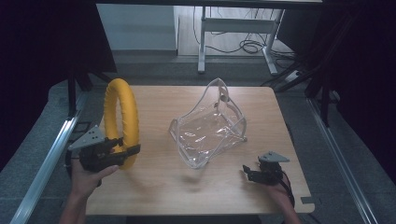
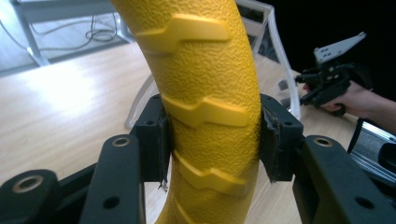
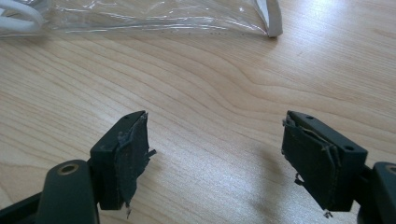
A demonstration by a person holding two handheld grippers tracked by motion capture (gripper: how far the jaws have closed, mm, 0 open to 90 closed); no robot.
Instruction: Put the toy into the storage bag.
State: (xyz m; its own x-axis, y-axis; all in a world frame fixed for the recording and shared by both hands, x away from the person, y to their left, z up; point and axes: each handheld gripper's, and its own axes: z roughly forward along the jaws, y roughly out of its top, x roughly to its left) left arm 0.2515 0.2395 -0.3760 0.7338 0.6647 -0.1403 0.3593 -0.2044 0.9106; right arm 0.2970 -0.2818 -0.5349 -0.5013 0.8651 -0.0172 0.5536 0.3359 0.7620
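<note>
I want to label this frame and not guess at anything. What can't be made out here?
- Yellow ring: in the left gripper view, top and bottom are cut off by the picture's edges.
- Clear bag: in the right gripper view, cut off at the top edge. In the high view, whether it holds anything is unclear.
- Right hand-held gripper: too small in the high view to judge its jaws.

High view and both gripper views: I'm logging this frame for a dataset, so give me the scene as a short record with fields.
surface: wooden table
left gripper: shut on yellow ring, one jaw on each side of its band
yellow ring: standing on edge at the table's left side, textured with raised ridges
right gripper: open, jaws apart above bare wood, holding nothing
clear plastic bag: mid-table, mouth open, white trim, untouched
bag contents: none visible
</note>
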